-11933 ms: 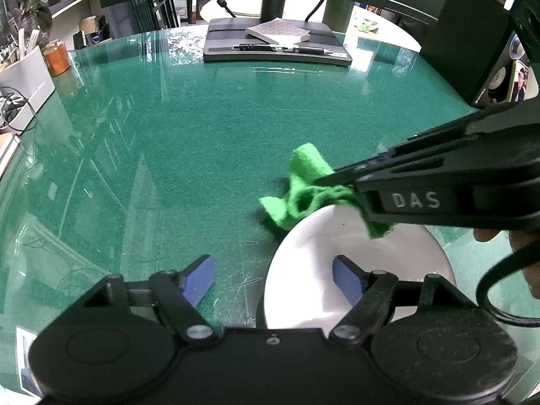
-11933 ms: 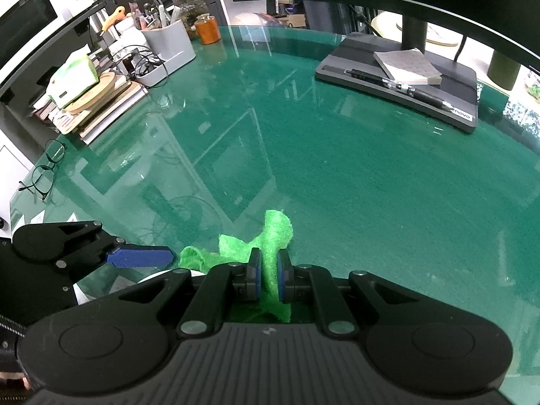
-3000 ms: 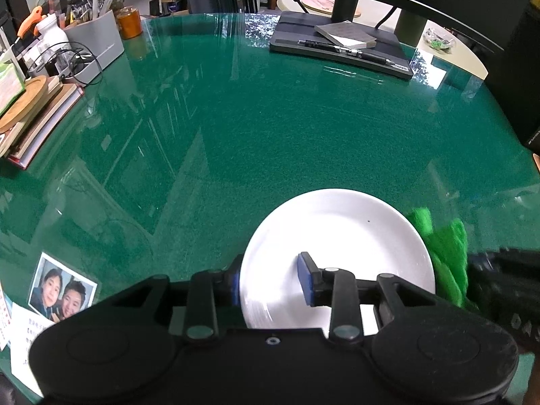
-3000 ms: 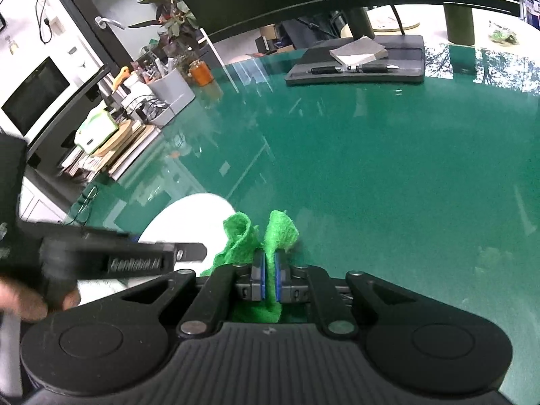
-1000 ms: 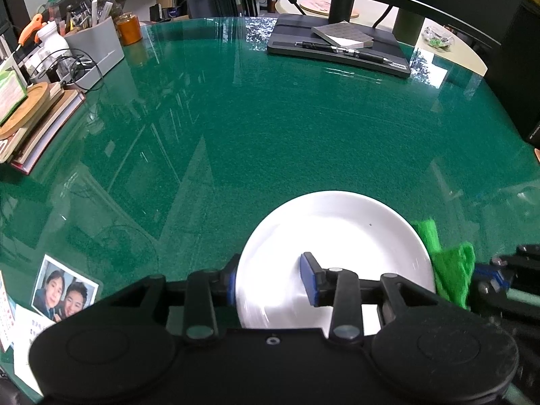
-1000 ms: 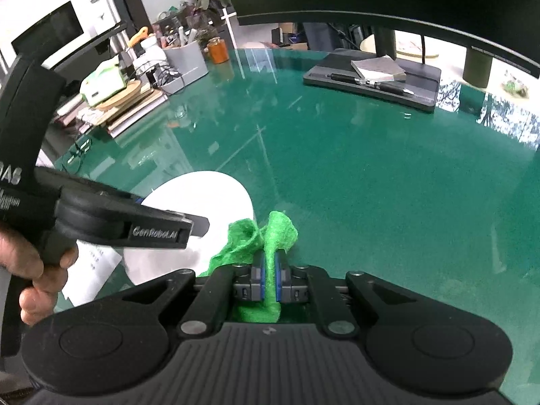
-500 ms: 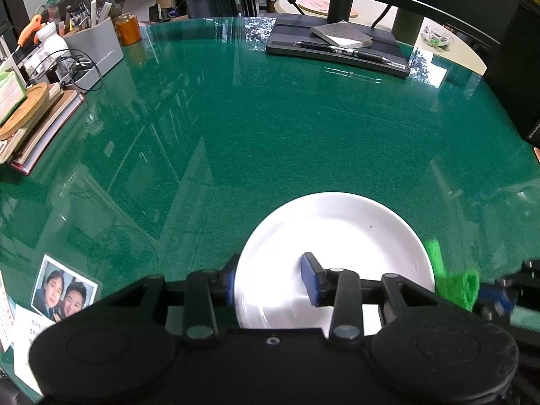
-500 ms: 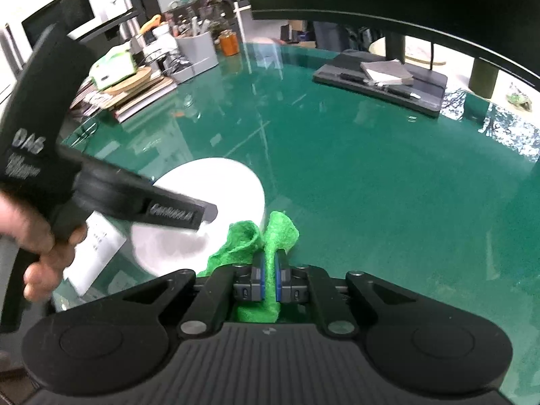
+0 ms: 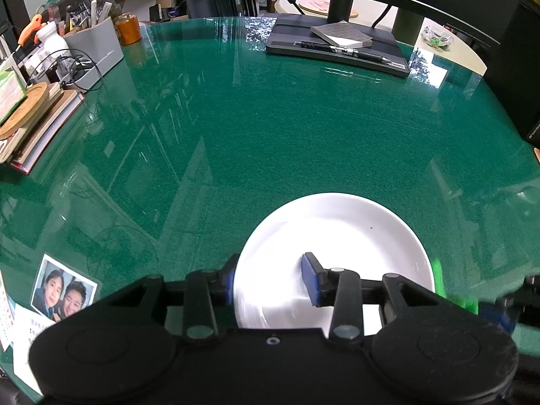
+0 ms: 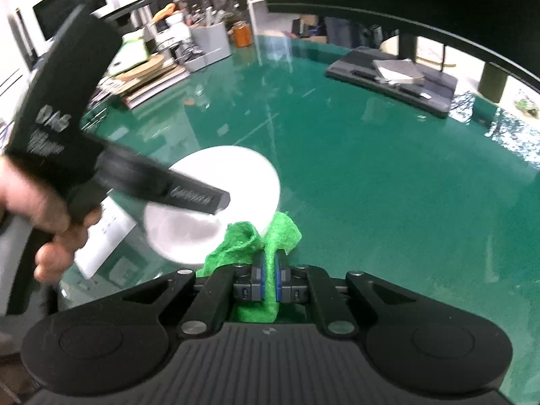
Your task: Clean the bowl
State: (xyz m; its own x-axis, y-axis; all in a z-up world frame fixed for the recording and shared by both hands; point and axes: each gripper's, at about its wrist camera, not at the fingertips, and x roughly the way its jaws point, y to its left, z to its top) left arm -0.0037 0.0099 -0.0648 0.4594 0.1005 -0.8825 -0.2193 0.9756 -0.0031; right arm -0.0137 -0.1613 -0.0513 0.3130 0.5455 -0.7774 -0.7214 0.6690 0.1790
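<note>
A white bowl (image 9: 341, 236) stands on the green glass table (image 9: 270, 135). My left gripper (image 9: 270, 283) is shut on the bowl's near rim, one blue pad inside and the other outside. In the right wrist view the bowl (image 10: 236, 172) lies left of centre, with a hand (image 10: 44, 229) holding the left gripper over it. My right gripper (image 10: 268, 276) is shut on a green cloth (image 10: 249, 239), which hangs at the bowl's right edge. In the left wrist view only a blurred strip of the cloth (image 9: 438, 276) shows beside the bowl.
A dark pad (image 9: 337, 50) with a notebook and pen lies at the far side. A grey organiser (image 9: 94, 47) and stacked books (image 9: 37, 118) line the left edge. A photo (image 9: 64, 290) and papers (image 10: 104, 236) lie under the glass near the bowl.
The right gripper with the cloth has drawn back toward the lower right edge of the left wrist view. The left gripper and the bowl have stayed put.
</note>
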